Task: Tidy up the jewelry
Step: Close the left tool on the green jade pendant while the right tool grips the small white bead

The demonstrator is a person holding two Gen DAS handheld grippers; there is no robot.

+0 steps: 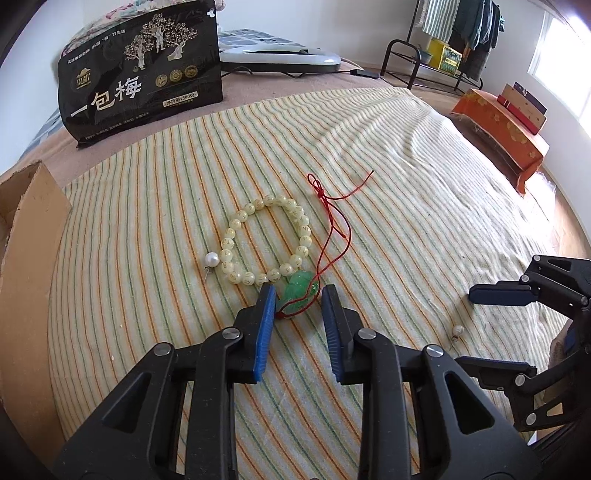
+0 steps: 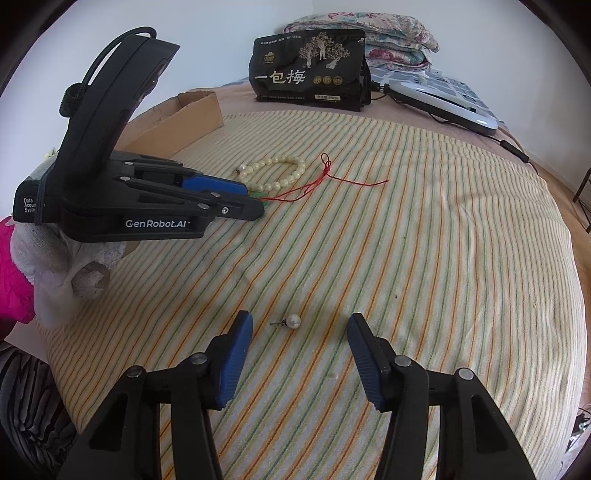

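Note:
A green jade pendant on a red cord lies on the striped cloth. My left gripper is open with the pendant between its fingertips. A cream bead bracelet lies just beyond, with a pearl earring at its left. A second pearl earring lies in front of my open right gripper, between its fingertips; it also shows in the left wrist view. The bracelet and cord show far off in the right wrist view.
A cardboard box stands at the left edge of the bed. A black snack bag stands at the back, with a grey device and folded quilts behind. An orange-covered box sits on the floor.

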